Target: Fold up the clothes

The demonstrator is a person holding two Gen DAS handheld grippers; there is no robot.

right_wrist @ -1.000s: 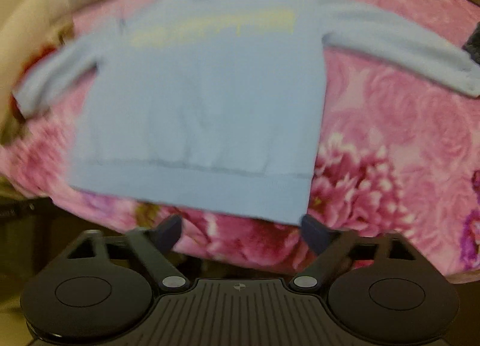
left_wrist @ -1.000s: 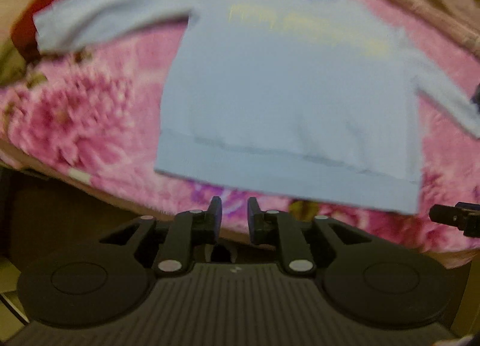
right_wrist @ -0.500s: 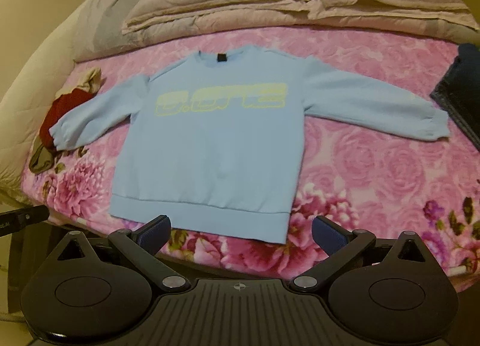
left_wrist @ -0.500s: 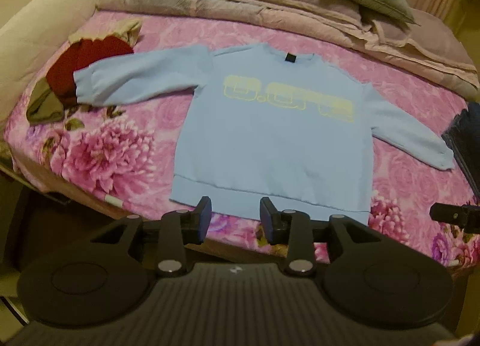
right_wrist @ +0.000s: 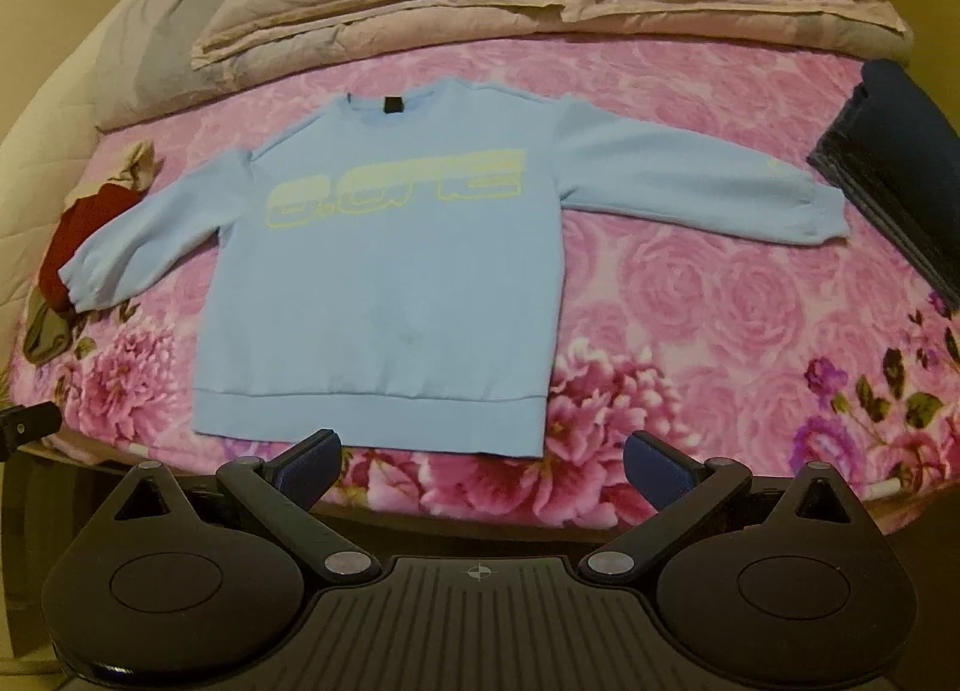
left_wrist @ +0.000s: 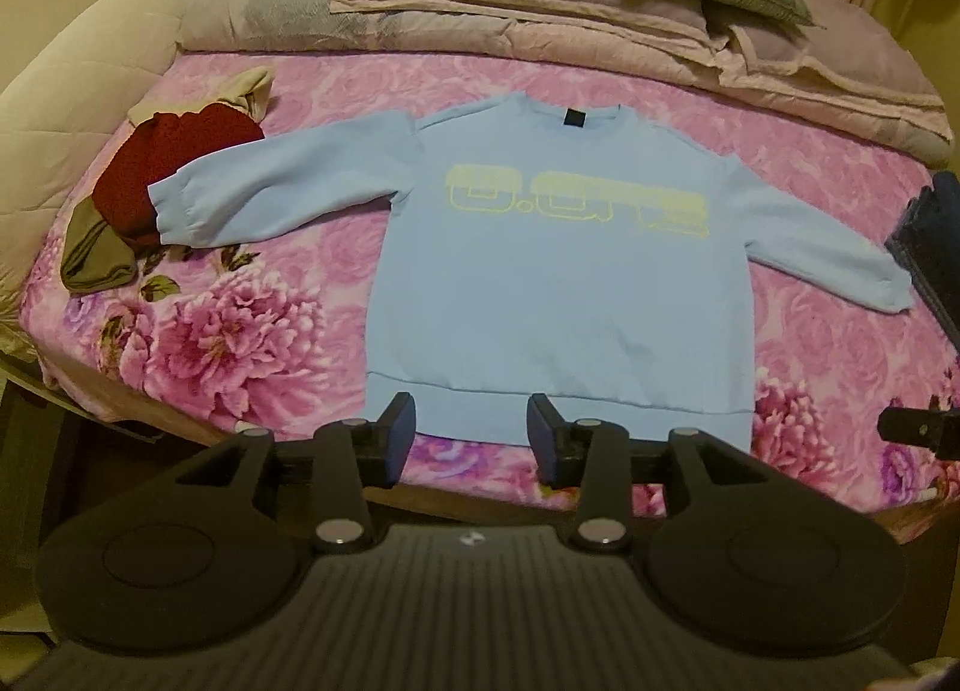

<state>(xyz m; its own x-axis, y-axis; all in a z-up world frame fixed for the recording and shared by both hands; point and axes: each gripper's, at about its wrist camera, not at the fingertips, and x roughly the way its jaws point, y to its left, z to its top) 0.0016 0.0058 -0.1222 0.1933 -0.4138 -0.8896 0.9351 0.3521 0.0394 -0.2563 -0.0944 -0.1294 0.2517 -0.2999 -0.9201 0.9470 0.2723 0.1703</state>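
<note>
I'm holding both jaws empty, left gripper (left_wrist: 471, 439) narrower, right gripper (right_wrist: 483, 463) wide, facing the flat light-blue sweatshirt (right_wrist: 384, 283).

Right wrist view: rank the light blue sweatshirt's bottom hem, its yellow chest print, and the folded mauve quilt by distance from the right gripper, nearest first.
1. Light blue sweatshirt's bottom hem, just beyond the open right gripper, slightly left.
2. Yellow chest print, mid-bed, left of centre.
3. Folded mauve quilt, along the bed's far end.
</note>
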